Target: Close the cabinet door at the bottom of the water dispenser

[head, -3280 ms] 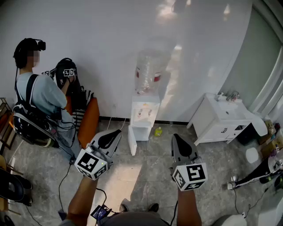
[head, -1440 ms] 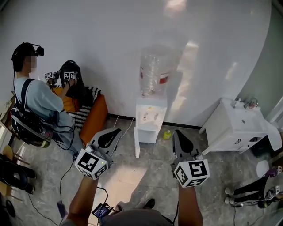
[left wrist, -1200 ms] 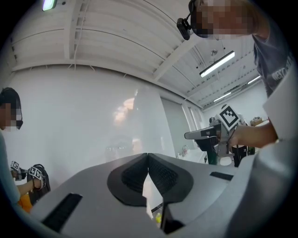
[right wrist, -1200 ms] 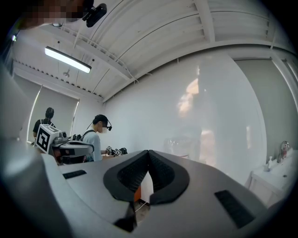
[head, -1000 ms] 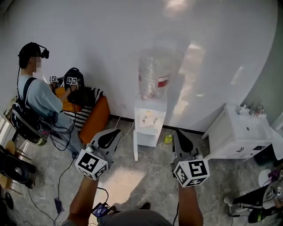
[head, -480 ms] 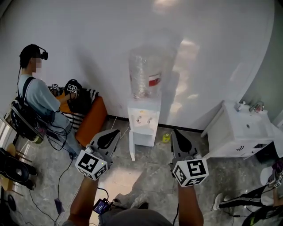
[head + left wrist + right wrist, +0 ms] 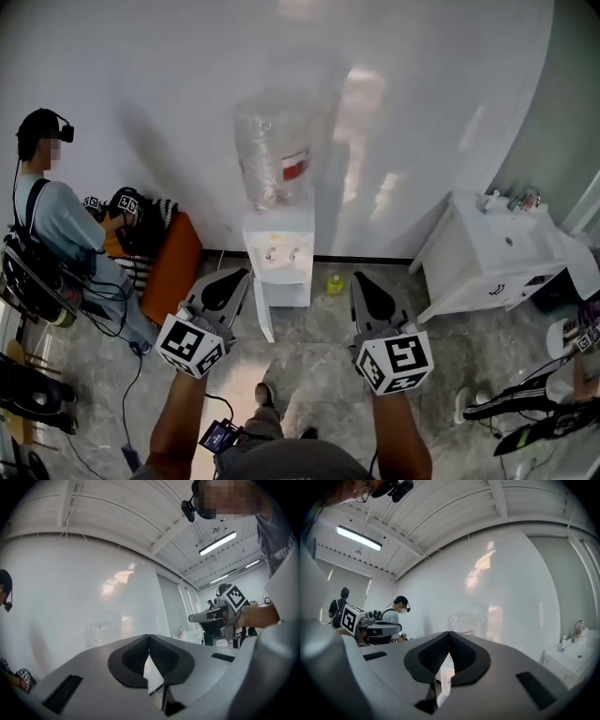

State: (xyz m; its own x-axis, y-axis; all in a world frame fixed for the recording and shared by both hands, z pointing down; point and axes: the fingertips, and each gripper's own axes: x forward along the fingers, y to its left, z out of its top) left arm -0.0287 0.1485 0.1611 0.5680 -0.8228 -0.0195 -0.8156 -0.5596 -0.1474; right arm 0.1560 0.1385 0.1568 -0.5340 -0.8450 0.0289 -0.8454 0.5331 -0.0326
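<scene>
A white water dispenser [image 7: 278, 255] with a clear bottle [image 7: 272, 150] on top stands against the white wall. Its bottom cabinet door [image 7: 263, 314] hangs open, swung out to the left toward me. My left gripper [image 7: 229, 275] is held in the air just left of the door, jaws shut with nothing between them. My right gripper [image 7: 364, 281] hovers to the right of the dispenser, also shut and empty. In the left gripper view the shut gripper [image 7: 149, 637] points at the dispenser; the right gripper view shows the shut gripper [image 7: 449, 634] below the bottle [image 7: 467, 620].
A person [image 7: 52, 220] sits at the left beside an orange seat [image 7: 171, 267]. A white sink cabinet [image 7: 492, 253] stands at the right. A small yellow-green bottle [image 7: 334, 282] sits on the floor by the dispenser. Cables and my foot [image 7: 264, 397] are on the tiled floor.
The view has closed in on the dispenser, which now sits further left and nearer. Both grippers stay shut and held in front of me.
</scene>
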